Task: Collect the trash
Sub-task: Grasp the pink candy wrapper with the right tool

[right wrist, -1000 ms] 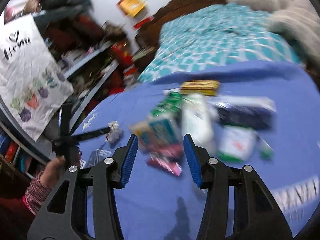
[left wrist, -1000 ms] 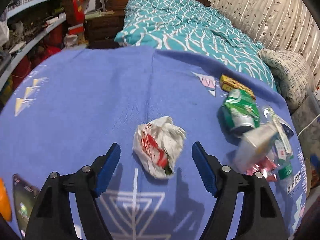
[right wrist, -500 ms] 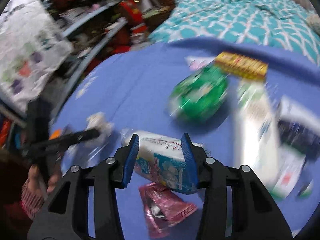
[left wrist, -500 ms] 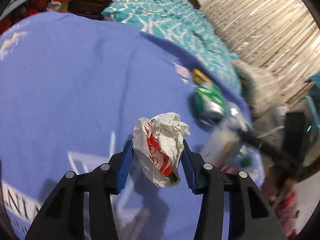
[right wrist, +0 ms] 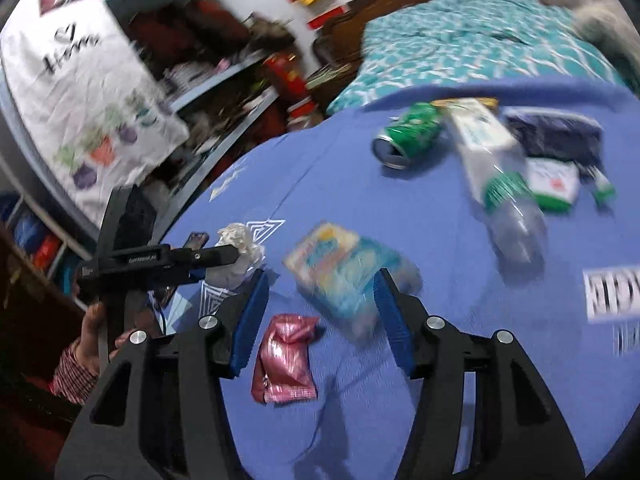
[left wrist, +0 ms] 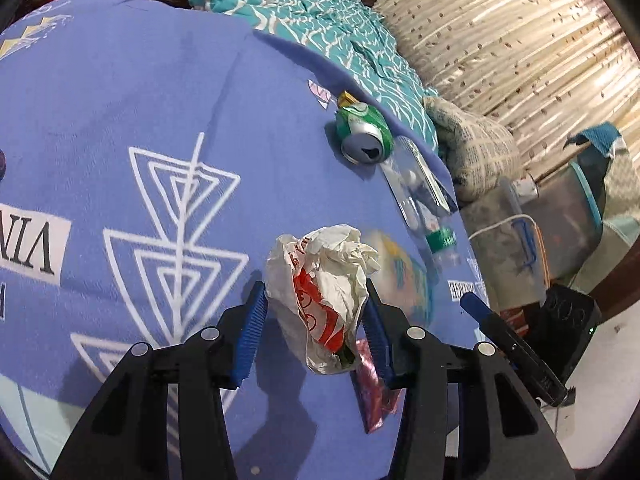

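Note:
My left gripper (left wrist: 316, 316) is shut on a crumpled white and red paper wrapper (left wrist: 324, 288) and holds it above the blue cloth (left wrist: 120, 120). It also shows in the right wrist view (right wrist: 224, 256) with the wrapper (right wrist: 240, 244). My right gripper (right wrist: 320, 312) is shut on a blurred white and blue tissue pack (right wrist: 344, 276), lifted off the cloth. A pink foil packet (right wrist: 286, 360) lies below it. A green can (left wrist: 362, 134), a clear plastic bottle (left wrist: 420, 196) and a yellow box (left wrist: 347, 99) lie further off.
A dark pouch (right wrist: 556, 136) and a green and white packet (right wrist: 554, 184) lie at the far right of the cloth. A teal bedspread (left wrist: 320, 12) lies beyond. Cluttered shelves (right wrist: 224, 80) stand on the left. A grey bin (left wrist: 560, 216) stands on the floor to the right.
My left gripper closed on the paper wrapper and lifted it, swinging right. My right gripper closed on the tissue pack and raised it off the cloth.

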